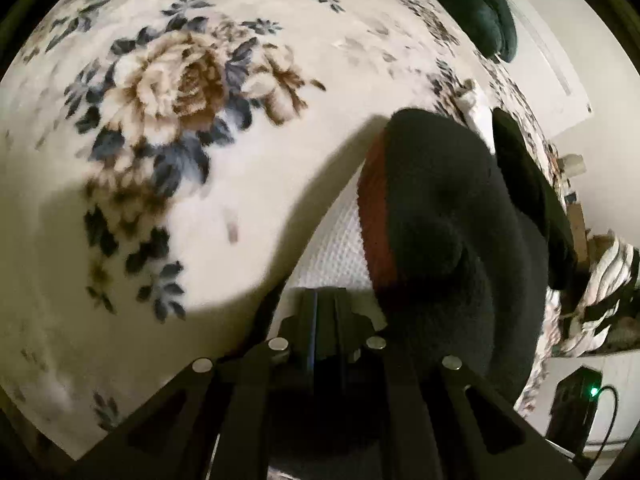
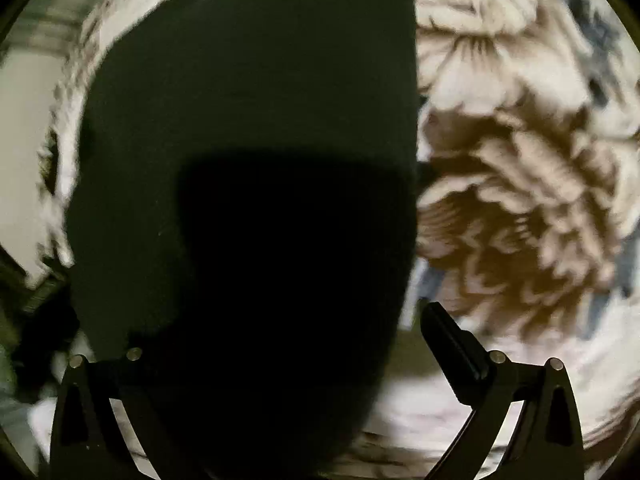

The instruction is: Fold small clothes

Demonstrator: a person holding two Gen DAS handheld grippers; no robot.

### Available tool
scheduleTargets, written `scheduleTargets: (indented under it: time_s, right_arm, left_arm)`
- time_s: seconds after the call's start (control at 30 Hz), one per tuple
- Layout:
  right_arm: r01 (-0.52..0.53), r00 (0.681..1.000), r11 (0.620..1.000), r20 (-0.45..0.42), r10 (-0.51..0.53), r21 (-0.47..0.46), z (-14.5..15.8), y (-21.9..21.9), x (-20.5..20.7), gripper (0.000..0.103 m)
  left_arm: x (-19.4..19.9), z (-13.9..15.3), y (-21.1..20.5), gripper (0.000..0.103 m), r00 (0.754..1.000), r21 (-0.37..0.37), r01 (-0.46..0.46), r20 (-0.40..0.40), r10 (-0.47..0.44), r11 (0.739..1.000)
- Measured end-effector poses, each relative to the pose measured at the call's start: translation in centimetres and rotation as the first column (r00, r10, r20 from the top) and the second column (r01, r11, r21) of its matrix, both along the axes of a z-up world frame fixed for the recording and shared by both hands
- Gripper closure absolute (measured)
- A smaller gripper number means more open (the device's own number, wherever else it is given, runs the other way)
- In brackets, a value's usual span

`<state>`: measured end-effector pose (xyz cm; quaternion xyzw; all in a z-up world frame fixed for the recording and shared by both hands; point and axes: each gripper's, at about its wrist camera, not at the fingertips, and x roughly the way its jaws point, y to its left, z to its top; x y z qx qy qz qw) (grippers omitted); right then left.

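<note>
A small garment, with white waffle cloth [image 1: 340, 248], a red band [image 1: 376, 216] and a dark grey part [image 1: 448, 216], hangs lifted over the floral blanket [image 1: 168, 92]. My left gripper [image 1: 324, 304] is shut, and the white edge meets its tips. The dark part drapes to the right of the fingers. In the right wrist view a dark cloth [image 2: 248, 120] fills the middle and lies between the jaws of my right gripper [image 2: 280, 348], which stand wide open. The right finger [image 2: 452, 352] is apart from the cloth; the left finger is lost in the dark.
A dark green cloth [image 1: 480, 12] lies at the blanket's far edge. A narrow black strip [image 1: 528, 184] shows right of the garment. A striped fabric [image 1: 612, 272] and a black box with a green light [image 1: 576, 396] sit at the right, beyond the bed.
</note>
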<state>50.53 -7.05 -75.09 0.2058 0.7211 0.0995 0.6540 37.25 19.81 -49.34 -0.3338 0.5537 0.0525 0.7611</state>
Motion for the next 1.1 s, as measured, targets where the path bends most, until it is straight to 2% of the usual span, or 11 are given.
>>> scheduleTargets:
  time_s: [0.13,0.17,0.2,0.27,0.3,0.4,0.53,0.6,0.73,0.97,1.1]
  right_arm:
    - [0.066,0.998,0.987,-0.031,-0.062,0.147,2.2,-3.5,-0.1,0.000]
    - [0.085,0.996,0.981,-0.018,-0.083,0.176,2.9,-4.5,-0.1,0.000]
    - [0.107,0.994,0.975,0.003,-0.109,0.195,3.7,-5.8,-0.1,0.000]
    - [0.112,0.993,0.967,0.019,-0.120,0.227,4.3,-7.7,0.1,0.000]
    - [0.114,0.992,0.965,0.018,-0.121,0.234,4.2,-8.6,0.4,0.000]
    - [0.152,0.988,0.950,-0.030,-0.150,0.272,2.4,-10.9,1.6,0.000]
    - [0.174,0.985,0.919,-0.062,-0.163,0.353,-0.2,-12.1,3.5,0.000]
    - [0.168,0.986,0.904,-0.066,-0.155,0.392,-1.4,-11.6,4.2,0.000]
    - [0.175,0.985,0.865,-0.091,-0.149,0.470,-3.9,-10.3,6.1,0.000]
    - [0.155,0.987,0.831,-0.127,-0.102,0.535,-6.9,-8.9,9.2,0.000]
    - [0.147,0.987,0.839,-0.135,-0.089,0.524,-7.5,-7.8,10.2,0.000]
  left_arm:
    - [-1.0,3.4,0.7,0.095,0.999,-0.045,-0.032,-0.036,0.030,0.998]
    - [-1.7,4.4,0.8,0.083,0.998,-0.058,-0.051,-0.035,0.049,0.997]
    - [-2.5,5.3,0.8,0.061,0.997,-0.068,-0.073,-0.038,0.070,0.995]
    - [-4.6,6.6,0.7,0.029,0.991,-0.124,-0.134,-0.023,0.132,0.983]
    - [-5.4,6.6,0.6,0.025,0.987,-0.155,-0.159,-0.021,0.157,0.975]
    - [-7.3,5.0,-0.8,0.025,0.974,-0.272,-0.227,-0.059,0.219,0.935]
    - [-8.2,0.4,-3.5,0.025,0.955,-0.407,-0.297,-0.116,0.273,0.864]
    - [-8.1,-1.4,-4.3,0.015,0.947,-0.439,-0.316,-0.092,0.308,0.841]
    - [-7.2,-4.2,-4.7,0.003,0.930,-0.488,-0.336,-0.038,0.365,0.805]
    - [-7.0,-5.0,-5.2,0.000,0.925,-0.477,-0.312,0.043,0.377,0.821]
    - [-7.2,-4.5,-5.4,0.002,0.911,-0.457,-0.323,0.086,0.402,0.829]
